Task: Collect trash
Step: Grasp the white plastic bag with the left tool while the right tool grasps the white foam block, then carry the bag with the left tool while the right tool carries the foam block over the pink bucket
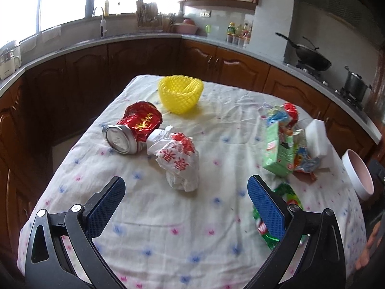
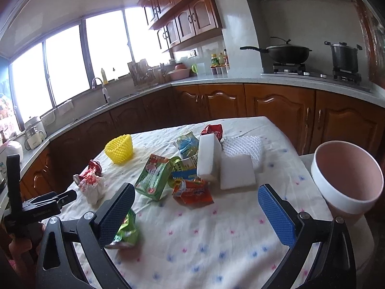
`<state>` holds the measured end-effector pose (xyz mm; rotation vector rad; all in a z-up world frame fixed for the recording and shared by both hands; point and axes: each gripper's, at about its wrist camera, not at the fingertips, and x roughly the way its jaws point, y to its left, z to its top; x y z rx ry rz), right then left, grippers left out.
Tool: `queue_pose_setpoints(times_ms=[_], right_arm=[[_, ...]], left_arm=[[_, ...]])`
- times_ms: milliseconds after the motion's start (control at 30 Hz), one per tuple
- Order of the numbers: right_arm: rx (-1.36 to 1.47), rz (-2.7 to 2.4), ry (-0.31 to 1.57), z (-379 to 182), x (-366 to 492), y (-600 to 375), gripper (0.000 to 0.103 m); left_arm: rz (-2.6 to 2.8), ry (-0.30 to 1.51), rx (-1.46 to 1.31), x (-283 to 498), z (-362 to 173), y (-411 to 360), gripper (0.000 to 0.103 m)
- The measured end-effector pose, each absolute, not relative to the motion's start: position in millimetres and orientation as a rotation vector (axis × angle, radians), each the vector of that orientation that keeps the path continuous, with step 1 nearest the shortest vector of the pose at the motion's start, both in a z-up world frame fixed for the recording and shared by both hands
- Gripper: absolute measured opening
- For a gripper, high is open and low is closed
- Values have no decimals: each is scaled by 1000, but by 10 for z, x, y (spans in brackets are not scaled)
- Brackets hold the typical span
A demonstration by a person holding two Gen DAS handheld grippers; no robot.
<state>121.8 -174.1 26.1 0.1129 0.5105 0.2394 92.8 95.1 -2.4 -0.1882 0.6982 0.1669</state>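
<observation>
1. Nearest, the left gripper (image 1: 186,193) and right gripper (image 2: 196,203) both gape wide, empty, above the floral tablecloth (image 1: 154,216).
2. No trash is collected yet; the crumpled white printed bag (image 1: 179,162) lies ahead, and the pink-lined bin (image 2: 349,178) stands at the table's right edge.
3. Next: lower the left gripper and pinch the bag.

A home kitchen is showing here: brown wooden cabinets (image 2: 279,106) are running under a grey stone countertop (image 2: 240,80), a black wok (image 2: 286,53) is sitting on a gas hob at two o'clock, and a curved metal tap (image 2: 102,89) is standing beneath bright windows (image 2: 67,65) at ten o'clock.
</observation>
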Motion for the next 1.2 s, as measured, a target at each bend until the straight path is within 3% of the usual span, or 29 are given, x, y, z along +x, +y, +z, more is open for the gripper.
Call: queue_pose_setpoints(times_ms=[67,233,300,400,633,767,833,1200], right_arm=[[114,245,526,257,1318,-1727,99],[107,246,572,229,1590,-1669,79],[110,248,589,212,1695,-1666,76],[104,240,612,175,1858,-1657,71],[75,228,690,-23,2208,-1600,56],[60,220,741,-169,2347,-1580,46],[63,218,761,-230,2398,-1593,31],[114,252,663,84,2145,-1681,29]], left_arm=[[167,715,-200,1013,-52,1000,103],[184,758,-206,1226,-107,1069,102],[194,778,-203,1323,-149,1099,100],[189,826,-206,1461,-239,1132,88],[160,898,-219,1590,-396,1120,45],[141,897,-221,1580,-392,1119,39],[133,886,-218,1562,-358,1109,37],[31,758,-218,1357,173,887,36]])
